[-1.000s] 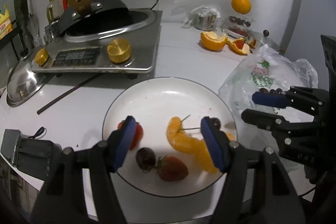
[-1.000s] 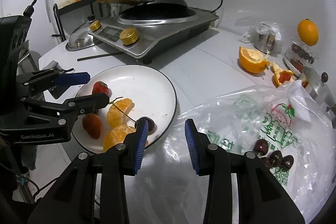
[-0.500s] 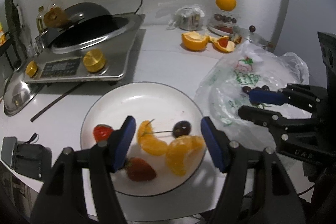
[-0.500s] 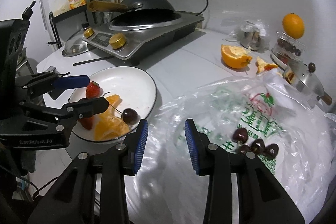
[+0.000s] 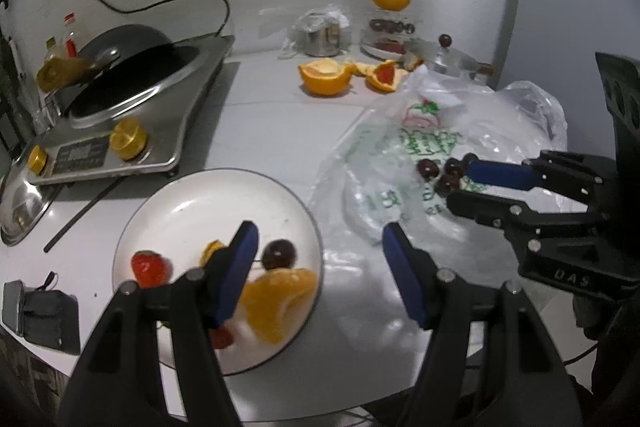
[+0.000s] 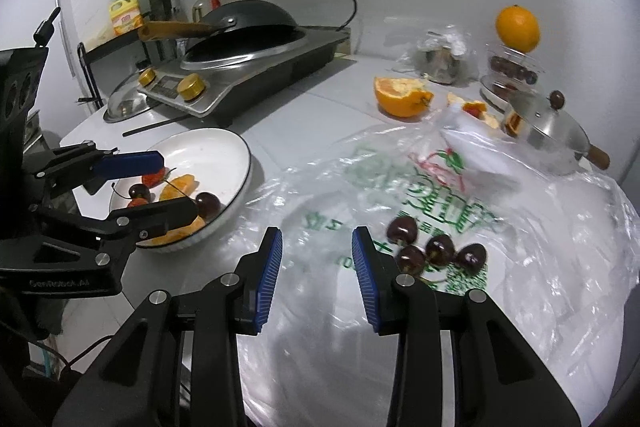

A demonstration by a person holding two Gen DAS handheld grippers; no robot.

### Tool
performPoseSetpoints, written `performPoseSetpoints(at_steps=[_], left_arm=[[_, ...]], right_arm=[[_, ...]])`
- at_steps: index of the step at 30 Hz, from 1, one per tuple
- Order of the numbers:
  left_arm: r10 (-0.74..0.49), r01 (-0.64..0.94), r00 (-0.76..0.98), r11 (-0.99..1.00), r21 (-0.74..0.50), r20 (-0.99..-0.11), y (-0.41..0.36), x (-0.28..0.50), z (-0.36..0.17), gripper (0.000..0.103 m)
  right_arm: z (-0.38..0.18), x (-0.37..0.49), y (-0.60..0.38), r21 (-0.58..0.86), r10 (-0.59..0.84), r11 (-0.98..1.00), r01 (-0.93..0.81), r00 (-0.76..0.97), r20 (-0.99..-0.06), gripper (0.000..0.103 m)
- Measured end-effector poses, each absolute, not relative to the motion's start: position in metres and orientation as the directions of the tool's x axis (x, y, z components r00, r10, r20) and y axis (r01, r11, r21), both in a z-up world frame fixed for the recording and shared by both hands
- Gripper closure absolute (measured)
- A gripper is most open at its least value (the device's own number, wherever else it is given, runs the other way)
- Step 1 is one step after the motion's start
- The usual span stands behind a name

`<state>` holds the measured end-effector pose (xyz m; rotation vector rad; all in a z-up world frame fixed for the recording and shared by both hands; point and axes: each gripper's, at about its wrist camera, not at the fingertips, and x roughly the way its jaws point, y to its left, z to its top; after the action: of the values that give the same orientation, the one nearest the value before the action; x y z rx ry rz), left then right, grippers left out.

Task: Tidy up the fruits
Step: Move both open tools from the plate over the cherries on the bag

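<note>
The right gripper (image 6: pixel 316 267), jaws apart and holding nothing, hovers over the plastic bag (image 6: pixel 540 227). Four loose cherries (image 6: pixel 436 247) lie on the bag just ahead and to the right of its right finger, so this hand is clearly the nearer one. The left gripper (image 5: pixel 316 259), wide and empty, hangs over the edge of the white plate (image 5: pixel 188 203), which holds orange segments, strawberries and a cherry. The bag's green print is unreadable; the left gripper reads roughly "GenRobot.AI".

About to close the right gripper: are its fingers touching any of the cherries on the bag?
Apart. The right wrist view shows the right gripper open and empty, with clear plastic bag between its fingers and the nearest cherries.
</note>
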<state>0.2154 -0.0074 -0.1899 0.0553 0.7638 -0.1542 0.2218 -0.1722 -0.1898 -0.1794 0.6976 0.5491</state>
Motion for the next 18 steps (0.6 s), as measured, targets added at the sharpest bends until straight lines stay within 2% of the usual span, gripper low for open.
performPoseSetpoints(at_steps=[18], left_arm=[[-0.151,0.228,0.691,0.974,0.015,-0.707,-0.063,0.221,-0.192,0.037]], right_arm=[[-0.195,0.221,-0.234,0.054,0.385,0.884,-0.464,0.659,-0.647,0.065]])
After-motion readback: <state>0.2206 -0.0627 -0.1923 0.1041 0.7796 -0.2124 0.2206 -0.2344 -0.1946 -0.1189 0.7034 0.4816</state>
